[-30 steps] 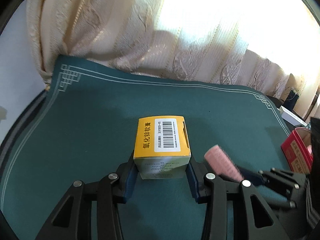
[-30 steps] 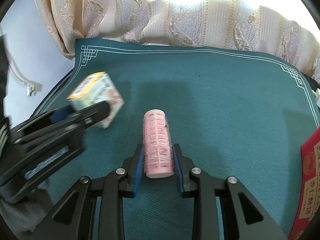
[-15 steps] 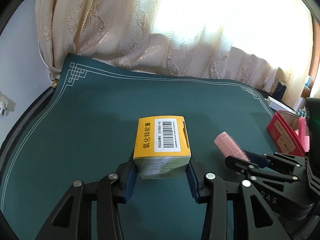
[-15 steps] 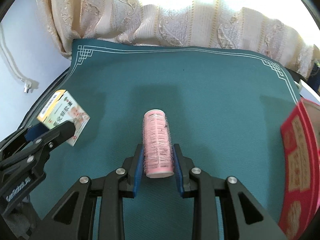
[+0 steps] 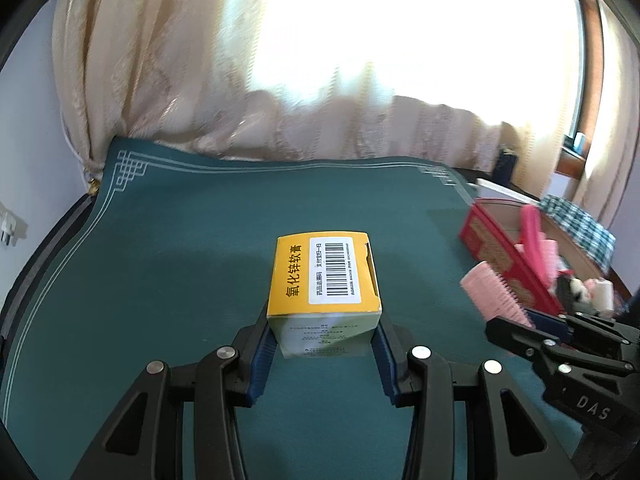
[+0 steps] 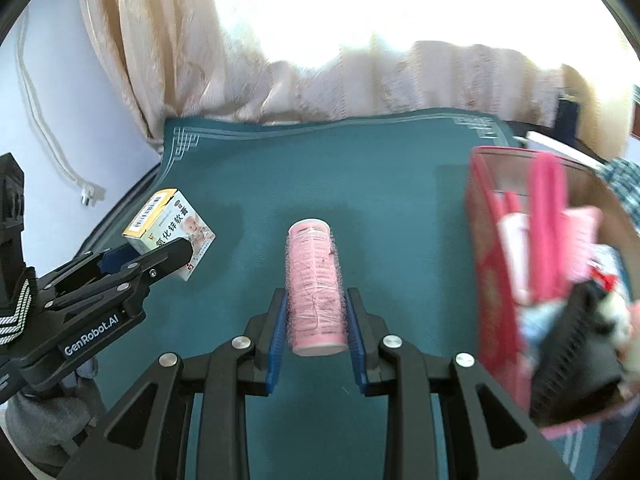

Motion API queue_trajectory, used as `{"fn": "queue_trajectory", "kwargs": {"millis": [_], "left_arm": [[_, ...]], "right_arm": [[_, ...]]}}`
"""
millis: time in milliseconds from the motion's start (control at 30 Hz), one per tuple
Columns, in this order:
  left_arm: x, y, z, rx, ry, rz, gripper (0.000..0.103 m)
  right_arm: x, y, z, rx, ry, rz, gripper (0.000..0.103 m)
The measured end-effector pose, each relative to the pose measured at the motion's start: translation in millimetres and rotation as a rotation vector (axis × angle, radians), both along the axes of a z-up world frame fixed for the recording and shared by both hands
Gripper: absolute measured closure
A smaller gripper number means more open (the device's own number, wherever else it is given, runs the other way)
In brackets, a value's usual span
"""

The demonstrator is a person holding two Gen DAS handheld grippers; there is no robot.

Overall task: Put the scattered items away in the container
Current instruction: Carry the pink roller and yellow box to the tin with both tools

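Above the green mat (image 5: 200, 240): both grippers are held up, each with something clamped between its fingers.
Left gripper (image 5: 324, 336): fingers closed on the sides of a yellow box (image 5: 324, 280), which points forward with its barcode face up.
Box from the right wrist view: the same yellow box (image 6: 170, 228) sits at the tip of the left gripper (image 6: 160, 254), off to the left, tilted, with a baby's picture on its side.
Right gripper (image 6: 316, 316): fingers pressed against both sides of a pink hair roller (image 6: 316, 288), lying lengthwise between them with its far end sticking out past the fingertips.
Roller from the left wrist view: the pink hair roller (image 5: 490, 290) shows at the right, near the red container (image 5: 500, 240).
Red container (image 6: 496, 280): on the right part of the mat, already holding pink items, something black and other blurred things.
Background: a cream curtain (image 5: 160, 80) hangs behind the mat.
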State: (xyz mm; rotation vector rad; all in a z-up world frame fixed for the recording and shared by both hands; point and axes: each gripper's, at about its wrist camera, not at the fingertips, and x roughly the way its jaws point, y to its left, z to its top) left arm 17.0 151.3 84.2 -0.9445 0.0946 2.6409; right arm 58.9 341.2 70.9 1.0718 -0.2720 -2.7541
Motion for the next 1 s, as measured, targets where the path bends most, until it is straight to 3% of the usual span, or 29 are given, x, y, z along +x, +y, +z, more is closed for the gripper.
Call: {"fn": "queue_trajectory", "kwargs": {"millis": [433, 700, 867, 900, 933, 967, 1000], "left_arm": [[48, 88, 23, 0.026, 0.006, -0.213, 0.057], [56, 156, 39, 0.076, -0.012, -0.377, 0.057], [42, 198, 42, 0.111, -0.020, -0.456, 0.057], [39, 204, 41, 0.121, -0.032, -0.478, 0.051], [35, 210, 38, 0.130, -0.050, -0.498, 0.033], [32, 211, 35, 0.128, -0.056, -0.497, 0.024], [32, 210, 34, 0.129, -0.053, -0.489, 0.022]], "right_arm": [[89, 119, 32, -0.027, 0.114, -0.279, 0.072], [94, 160, 34, -0.015, 0.124, -0.369, 0.072], [71, 175, 33, 0.011, 0.117, -0.368, 0.072], [65, 178, 31, 0.016, 0.112, -0.360, 0.072], [57, 181, 28, 0.024, 0.104, -0.361, 0.070], [54, 184, 25, 0.026, 0.090, -0.367, 0.065], [53, 187, 22, 0.020, 0.075, -0.369, 0.062]]}}
